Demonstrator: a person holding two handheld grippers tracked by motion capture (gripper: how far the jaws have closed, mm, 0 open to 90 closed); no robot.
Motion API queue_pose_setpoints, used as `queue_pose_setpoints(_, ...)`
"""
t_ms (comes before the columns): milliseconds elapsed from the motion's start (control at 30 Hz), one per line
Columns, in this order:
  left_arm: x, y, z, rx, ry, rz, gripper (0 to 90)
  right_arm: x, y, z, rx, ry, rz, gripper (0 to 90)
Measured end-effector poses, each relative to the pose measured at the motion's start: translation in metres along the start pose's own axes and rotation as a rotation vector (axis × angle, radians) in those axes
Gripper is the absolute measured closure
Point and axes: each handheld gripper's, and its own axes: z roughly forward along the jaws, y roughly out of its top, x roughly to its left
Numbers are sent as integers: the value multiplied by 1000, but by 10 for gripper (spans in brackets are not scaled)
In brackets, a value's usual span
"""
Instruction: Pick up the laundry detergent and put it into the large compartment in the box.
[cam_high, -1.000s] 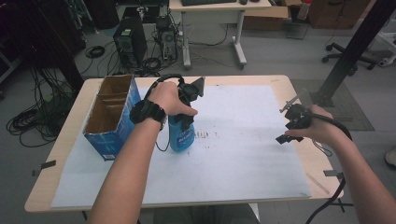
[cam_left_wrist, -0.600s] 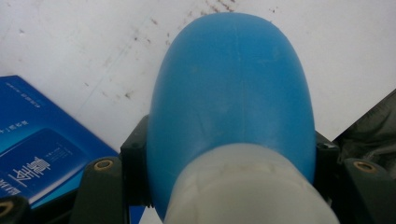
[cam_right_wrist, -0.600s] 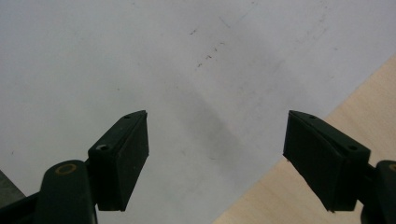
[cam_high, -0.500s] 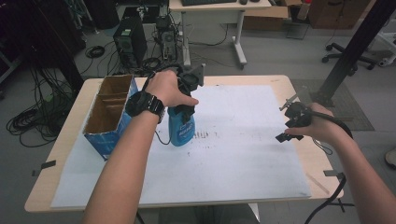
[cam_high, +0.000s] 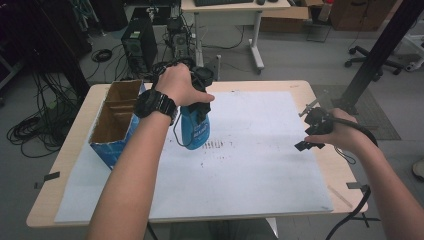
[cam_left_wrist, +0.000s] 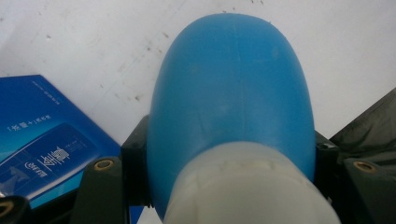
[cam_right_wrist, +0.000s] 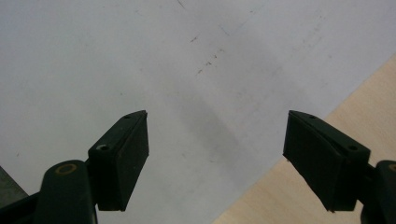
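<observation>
A blue plastic bottle (cam_high: 194, 131) with a pale neck hangs above the white paper sheet (cam_high: 250, 165), gripped near its top by my left gripper (cam_high: 199, 106). In the left gripper view the bottle (cam_left_wrist: 233, 93) sits between the two black jaws, which press on its sides, and its base points away at the paper. My right gripper (cam_high: 311, 131) hovers over the right side of the sheet. Its pads (cam_right_wrist: 126, 156) stand wide apart with nothing between them, above the paper's edge and the wooden table (cam_right_wrist: 289, 196).
An open blue cardboard box (cam_high: 116, 120) with brown dividers stands at the table's left, close beside the bottle; its blue side (cam_left_wrist: 42, 144) shows in the left gripper view. Cables trail from both grippers. Beyond the table are a computer tower, a desk and chairs.
My left hand has lifted the blue bottle off the paper and carried it slightly toward the far side. The right hand has stayed in place.
</observation>
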Motion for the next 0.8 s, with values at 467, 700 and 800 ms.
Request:
queue_pose_setpoints(467, 4, 5, -27, -20, 2, -48, 378, 0, 2, 0, 0, 1, -1, 227)
queue_pose_setpoints(700, 8, 6, -44, -34, 7, -78, 378, 0, 4, -1, -2, 2, -4, 227)
queue_pose_setpoints(800, 9, 6, -51, -43, 8, -103, 378, 0, 4, -1, -3, 1, -5, 227)
